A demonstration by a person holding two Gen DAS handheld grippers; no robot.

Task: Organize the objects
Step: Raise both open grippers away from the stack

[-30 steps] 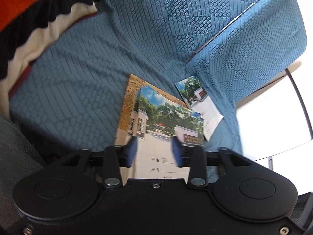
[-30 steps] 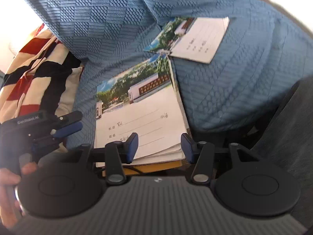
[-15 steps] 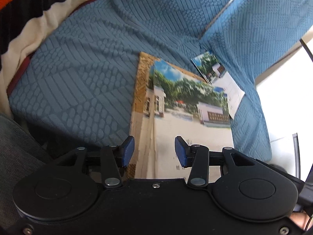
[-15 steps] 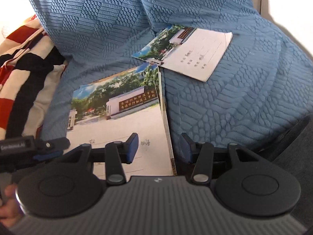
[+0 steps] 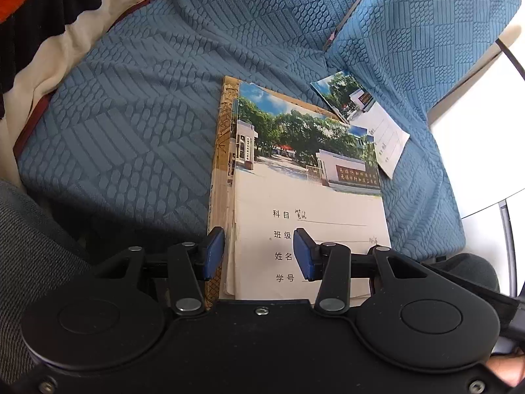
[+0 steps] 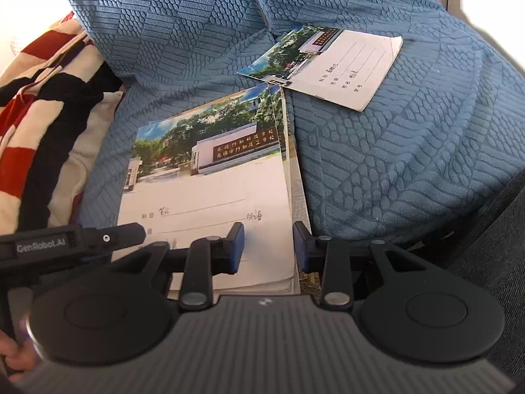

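A stack of notebooks (image 5: 305, 180) with a school-photo cover lies on the blue sofa seat, on top of a yellow-brown book (image 5: 220, 151). The stack also shows in the right wrist view (image 6: 210, 190). A single matching notebook (image 5: 367, 118) lies apart behind it, near the sofa back; it also shows in the right wrist view (image 6: 331, 65). My left gripper (image 5: 259, 254) is open over the stack's near left edge. My right gripper (image 6: 267, 248) is open over the stack's near right edge. Neither holds anything.
The blue textured sofa (image 5: 137, 111) carries everything. A red, black and cream striped blanket (image 6: 39, 108) lies at its left end, also in the left wrist view (image 5: 49, 16). The left gripper's body (image 6: 65, 243) shows at the right view's left. A bright white surface (image 5: 475, 151) lies beyond the armrest.
Both grippers have shifted over the stack: the left one moved further left and closer, the right one moved right toward the stack's right edge. The notebooks have stayed in place.
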